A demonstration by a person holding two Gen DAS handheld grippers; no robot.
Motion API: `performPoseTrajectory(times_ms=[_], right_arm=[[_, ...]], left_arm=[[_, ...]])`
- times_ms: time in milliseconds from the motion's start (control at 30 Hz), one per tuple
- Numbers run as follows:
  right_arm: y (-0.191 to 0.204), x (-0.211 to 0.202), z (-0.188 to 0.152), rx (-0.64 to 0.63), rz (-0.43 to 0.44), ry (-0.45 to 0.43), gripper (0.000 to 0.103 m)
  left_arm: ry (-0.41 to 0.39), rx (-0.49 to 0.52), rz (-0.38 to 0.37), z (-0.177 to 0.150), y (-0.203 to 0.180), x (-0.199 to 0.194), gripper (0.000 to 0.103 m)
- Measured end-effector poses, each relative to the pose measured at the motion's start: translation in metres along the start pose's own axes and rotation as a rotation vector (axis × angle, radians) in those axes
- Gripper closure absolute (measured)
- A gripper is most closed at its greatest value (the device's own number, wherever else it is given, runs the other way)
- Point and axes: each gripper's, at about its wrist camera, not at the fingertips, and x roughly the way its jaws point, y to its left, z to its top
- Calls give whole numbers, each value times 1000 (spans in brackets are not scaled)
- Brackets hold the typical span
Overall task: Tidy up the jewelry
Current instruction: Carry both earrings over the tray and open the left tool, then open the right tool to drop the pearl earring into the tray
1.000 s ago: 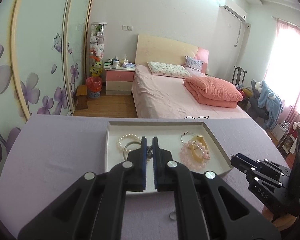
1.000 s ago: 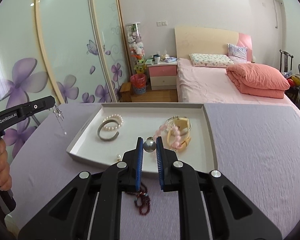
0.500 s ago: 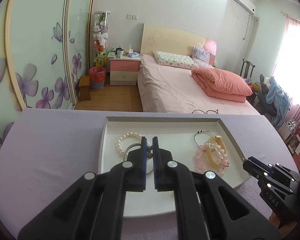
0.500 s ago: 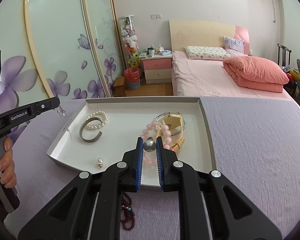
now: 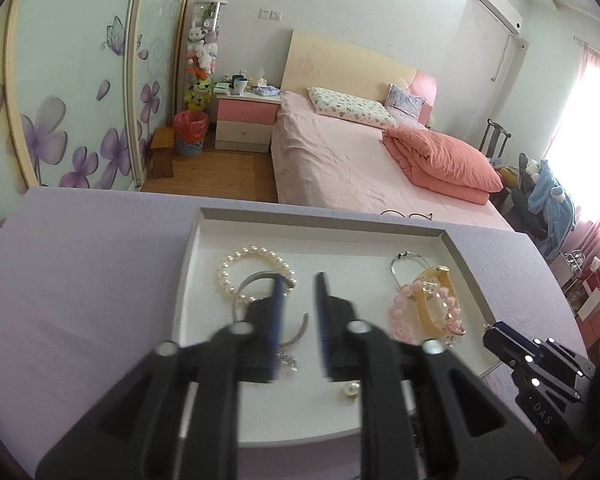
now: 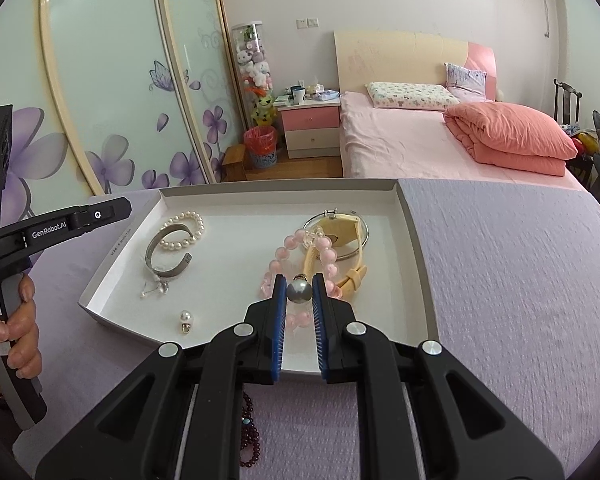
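Note:
A white tray point(image 6: 416, 240) on the purple table holds a pearl bracelet point(image 6: 182, 232), a silver cuff point(image 6: 160, 258), a pink bead bracelet point(image 6: 328, 258), a yellow watch point(image 6: 340, 234), a crystal earring point(image 6: 158, 287) and a white pearl earring point(image 6: 186, 318). My right gripper point(image 6: 299, 291) is shut on a grey pearl point(image 6: 299, 292) above the tray's near side. My left gripper point(image 5: 298, 284) is open and empty above the cuff point(image 5: 252, 280); the crystal earring point(image 5: 288, 360) lies in the tray below it. The tray point(image 5: 452, 240) also shows in the left wrist view.
A dark red bead strand point(image 6: 250, 436) lies on the purple tablecloth point(image 6: 520, 300) near the tray's front edge. A bed, a nightstand and a flowered wardrobe stand beyond the table. Eyeglasses point(image 5: 406, 215) lie beyond the table's far edge.
My left gripper has opened and let go of the crystal earring, which now lies in the tray by the cuff. My right gripper moved further over the tray with the grey pearl.

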Motion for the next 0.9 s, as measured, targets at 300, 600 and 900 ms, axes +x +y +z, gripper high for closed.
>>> performPoseTrajectory(times_ms=[300, 600, 900], right_arm=[[0, 5, 5, 5, -13, -3, 89], [4, 18, 13, 4, -36, -14, 89], [12, 42, 14, -17, -71, 6, 89]], left_arm=[[-37, -22, 44, -12, 18, -21, 33], [-32, -14, 80, -32, 34, -37, 19], [-12, -10, 82, -43, 44, -37, 18]])
